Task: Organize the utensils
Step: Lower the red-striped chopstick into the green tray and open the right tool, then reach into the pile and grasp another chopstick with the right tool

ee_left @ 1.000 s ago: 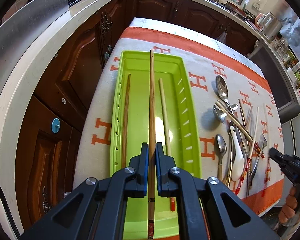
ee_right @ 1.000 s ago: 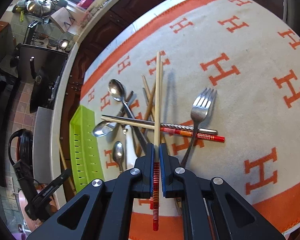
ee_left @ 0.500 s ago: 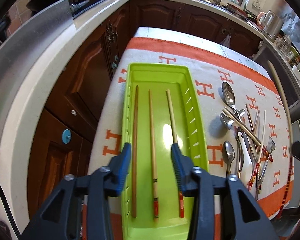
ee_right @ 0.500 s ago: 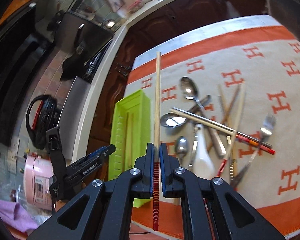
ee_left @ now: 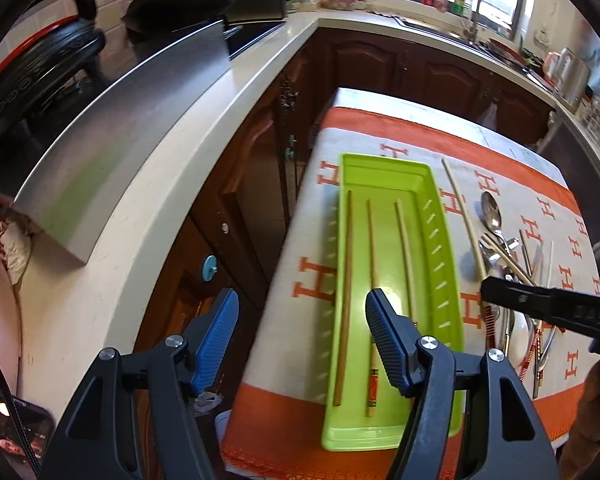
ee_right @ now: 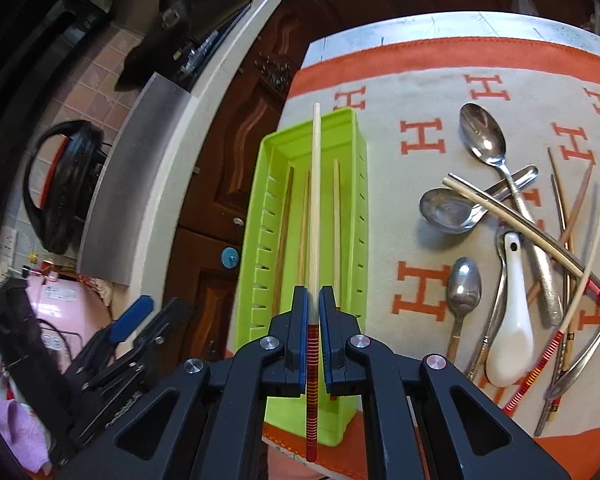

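Green plastic tray (ee_left: 384,172) on orange-and-cream cloth (ee_left: 312,280), holding three chopsticks (ee_left: 372,248) lengthwise. Left gripper (ee_left: 300,334): angled steeply down over the tray's near end, jaws just been opening, nothing between them. Right gripper (ee_right: 314,312): angled down above the tray, clamped on a red-banded chopstick (ee_right: 315,200) lined up along it. Remaining spoons (ee_right: 482,136), chopsticks and white ceramic spoon (ee_right: 512,320): piled on the cloth right of the tray.

Orange-patterned tablecloth (ee_left: 316,280), wooden cabinets (ee_left: 380,68)
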